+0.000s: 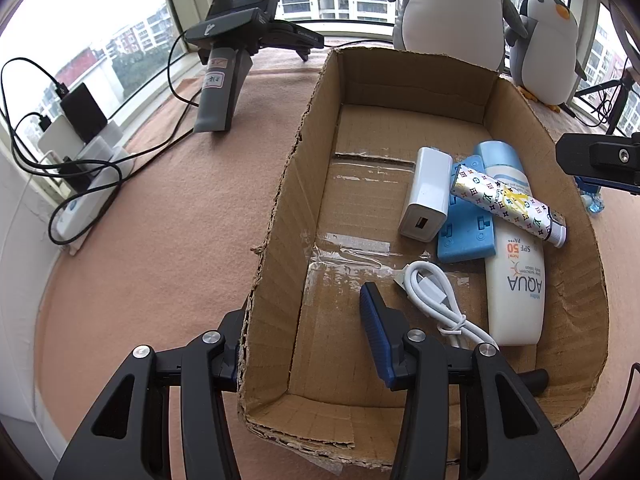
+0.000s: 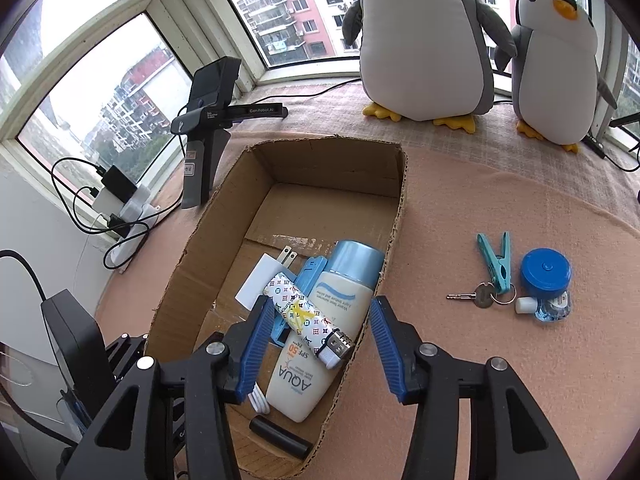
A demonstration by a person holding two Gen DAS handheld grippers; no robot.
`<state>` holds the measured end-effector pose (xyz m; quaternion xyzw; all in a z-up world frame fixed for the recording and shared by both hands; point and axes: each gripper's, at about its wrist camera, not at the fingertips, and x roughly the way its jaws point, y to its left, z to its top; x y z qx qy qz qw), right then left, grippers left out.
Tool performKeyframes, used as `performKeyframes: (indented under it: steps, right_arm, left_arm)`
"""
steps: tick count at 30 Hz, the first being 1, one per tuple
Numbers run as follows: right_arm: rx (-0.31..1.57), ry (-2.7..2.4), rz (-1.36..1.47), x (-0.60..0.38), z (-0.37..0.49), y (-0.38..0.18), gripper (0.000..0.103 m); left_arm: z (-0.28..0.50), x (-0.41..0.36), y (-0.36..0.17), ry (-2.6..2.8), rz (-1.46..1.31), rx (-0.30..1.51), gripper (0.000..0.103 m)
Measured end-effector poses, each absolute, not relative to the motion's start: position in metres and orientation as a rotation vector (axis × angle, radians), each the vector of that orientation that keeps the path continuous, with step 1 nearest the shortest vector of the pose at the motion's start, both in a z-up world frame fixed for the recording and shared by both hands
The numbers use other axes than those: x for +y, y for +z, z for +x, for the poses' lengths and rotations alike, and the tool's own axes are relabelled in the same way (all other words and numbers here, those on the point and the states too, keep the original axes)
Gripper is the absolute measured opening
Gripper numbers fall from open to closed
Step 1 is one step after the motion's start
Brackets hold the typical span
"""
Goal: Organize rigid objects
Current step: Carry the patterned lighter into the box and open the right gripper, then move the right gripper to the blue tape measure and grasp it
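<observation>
Left gripper (image 1: 308, 344) found wide open, holding nothing, straddling the near left wall of the open brown cardboard box (image 1: 280, 216); left blue pad largely hidden behind that wall. Right gripper (image 2: 316, 344) likewise spread wide and empty, poised above the box's near right wall, patterned tube directly between its fingers.

Black cylinder (image 2: 280, 438) at the box's near end only partly seen; identity not determinable. Coiled white cable (image 1: 436, 300) partly covered by the gripper in both views.

Inside the box, toward its right wall: white "AQUA" sunscreen bottle with pale blue cap (image 1: 516, 280), lying flat; flat blue plastic piece (image 1: 466, 232) beside and partly beneath it; white USB wall charger (image 1: 426, 200) resting against that piece; white patterned tube (image 1: 508, 204) laid diagonally across bottle and blue piece.

Outside the box, on the pink cloth-covered counter (image 2: 500, 208), toward its right edge: teal clothespin (image 2: 496, 264), silver key on a ring (image 2: 478, 296), round blue tape measure (image 2: 546, 274), small clear item with white cap (image 2: 546, 306), all close together.
</observation>
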<state>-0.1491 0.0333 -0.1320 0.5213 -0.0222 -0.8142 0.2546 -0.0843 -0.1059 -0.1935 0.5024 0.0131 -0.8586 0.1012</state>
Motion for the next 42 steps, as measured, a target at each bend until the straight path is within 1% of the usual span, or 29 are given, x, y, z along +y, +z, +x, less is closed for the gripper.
performKeyframes:
  steps: [10,20,26,34,36,42]
  right_arm:
    - [-0.108,-2.307,1.416,0.098,-0.157,-0.128,0.047]
    - [-0.107,-2.408,1.501,0.162,-0.18,-0.145,0.047]
    - [-0.068,-2.419,1.54,0.18,-0.195,-0.157,0.047]
    - [-0.13,-2.39,1.585,0.187,-0.211,-0.171,0.047]
    - [-0.099,-2.394,1.586,0.185,-0.216,-0.173,0.047]
    - [0.12,-2.362,1.564,0.164,-0.219,-0.18,0.047]
  left_arm:
    - [-0.085,-0.106,-0.194,-2.535,1.485,0.031,0.046]
    - [-0.086,-0.106,-0.193,-2.53,1.488,0.013,0.046]
    - [-0.086,-0.106,-0.193,-2.529,1.488,0.012,0.046]
    - [-0.086,-0.106,-0.193,-2.528,1.489,0.011,0.046]
    - [-0.086,-0.106,-0.193,-2.528,1.489,0.01,0.046]
    - [-0.086,-0.106,-0.193,-2.527,1.488,0.013,0.046]
